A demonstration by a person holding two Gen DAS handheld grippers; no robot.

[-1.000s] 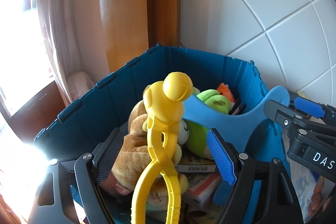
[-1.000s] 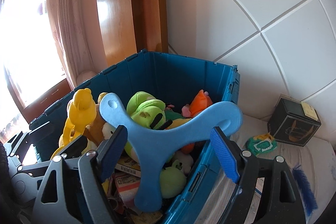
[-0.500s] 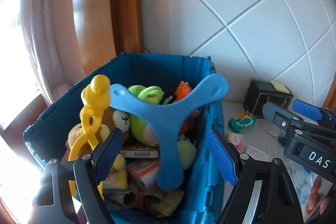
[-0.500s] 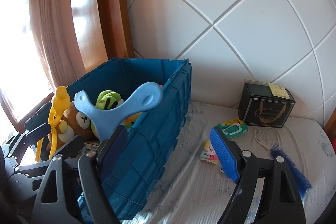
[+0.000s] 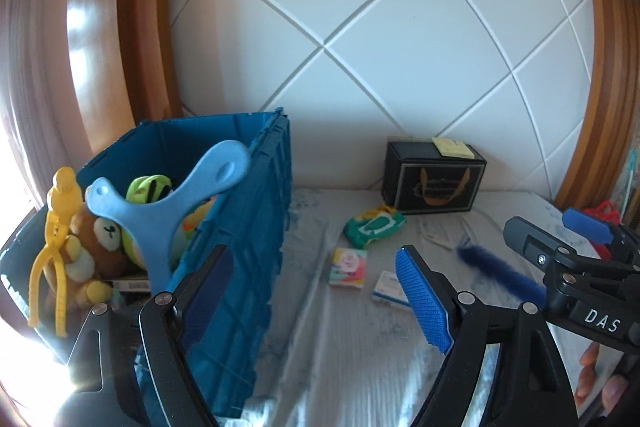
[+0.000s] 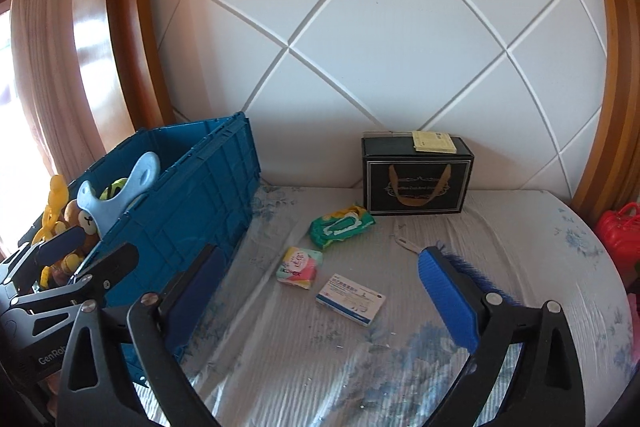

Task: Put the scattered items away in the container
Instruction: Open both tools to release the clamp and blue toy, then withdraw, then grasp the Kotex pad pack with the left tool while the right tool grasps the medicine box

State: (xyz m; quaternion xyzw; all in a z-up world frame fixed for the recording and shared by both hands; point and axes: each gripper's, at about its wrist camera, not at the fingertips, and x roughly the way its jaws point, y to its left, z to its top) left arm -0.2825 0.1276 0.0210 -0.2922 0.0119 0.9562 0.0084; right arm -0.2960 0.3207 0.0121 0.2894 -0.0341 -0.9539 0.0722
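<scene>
On the bed (image 6: pixel 520 267) the blue crate (image 6: pixel 192 203) at nine o'clock holds the blue boomerang (image 5: pixel 168 203) and plush toys, the black box (image 6: pixel 416 179) stands at twelve, wipes pack (image 6: pixel 340 225), tissue packet (image 6: pixel 299 267) and medicine box (image 6: pixel 351 299) lie mid-frame, and left gripper (image 5: pixel 316 291) and right gripper (image 6: pixel 324 295) gape wide, empty.

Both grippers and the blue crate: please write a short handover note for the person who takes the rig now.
Left gripper: open, empty, beside the blue crate.
Right gripper: open, empty, above the bed cover.
Done: blue three-armed toy, yellow tongs and plush toys are in the crate.
Left on the bed: green wipes pack, pastel tissue pack, white-blue medicine box, blue feather, and a thin white object too small to identify. Black box stands by the headboard; whether it belongs in the crate, I cannot tell.
</scene>
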